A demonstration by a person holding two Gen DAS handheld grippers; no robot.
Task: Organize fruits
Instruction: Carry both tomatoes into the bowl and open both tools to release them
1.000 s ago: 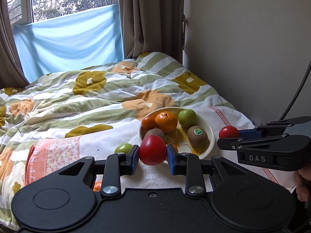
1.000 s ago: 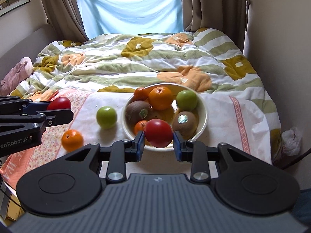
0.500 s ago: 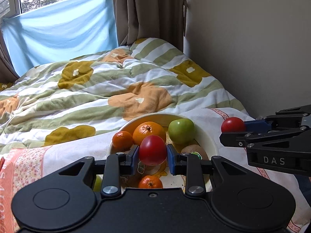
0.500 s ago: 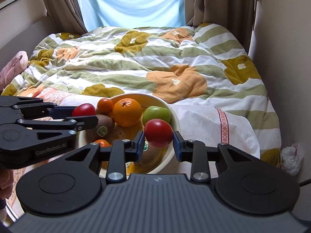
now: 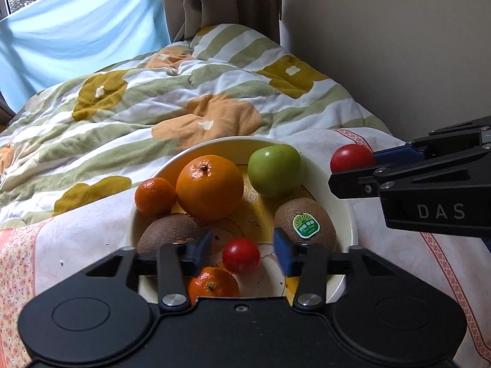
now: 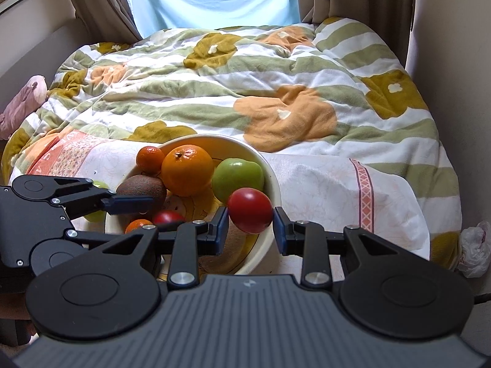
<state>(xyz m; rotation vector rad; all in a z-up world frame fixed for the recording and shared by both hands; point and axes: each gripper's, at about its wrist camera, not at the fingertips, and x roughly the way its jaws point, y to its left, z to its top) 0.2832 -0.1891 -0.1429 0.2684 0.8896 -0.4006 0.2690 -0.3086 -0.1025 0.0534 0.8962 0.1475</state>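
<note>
A wide bed fills the view, its quilt (image 6: 276, 70) striped green and white with big orange and mustard flowers, a pale blue cloth (image 5: 79, 36) hanging over the window beyond it. On the near end lies a white floral sheet (image 6: 322, 184), and on that sits the cream bowl (image 5: 349, 224), loaded with fruit. At the back, a large orange (image 5: 210, 185), a green apple (image 5: 276, 170) to its right, a small mandarin (image 5: 155, 196) to its left. In front, two kiwis: one plain (image 5: 170, 236), one wearing a green sticker (image 5: 303, 225). Another mandarin (image 5: 213, 285) sits at the near rim.

Now the left gripper (image 5: 242, 251): its jaws have just been opening, blue pads standing clear either side of a small red tomato (image 5: 241, 255), which lies down in the bowl between them, pads not pressing it. Let go!

The right gripper (image 6: 251, 225) comes in from the side, clamped tight on a second red tomato (image 6: 250, 210), held over the bowl's right edge beside the apple.

Off to the left of the bowl, half hidden behind the left gripper, a second green fruit (image 6: 96, 214) rests on the sheet.
</note>
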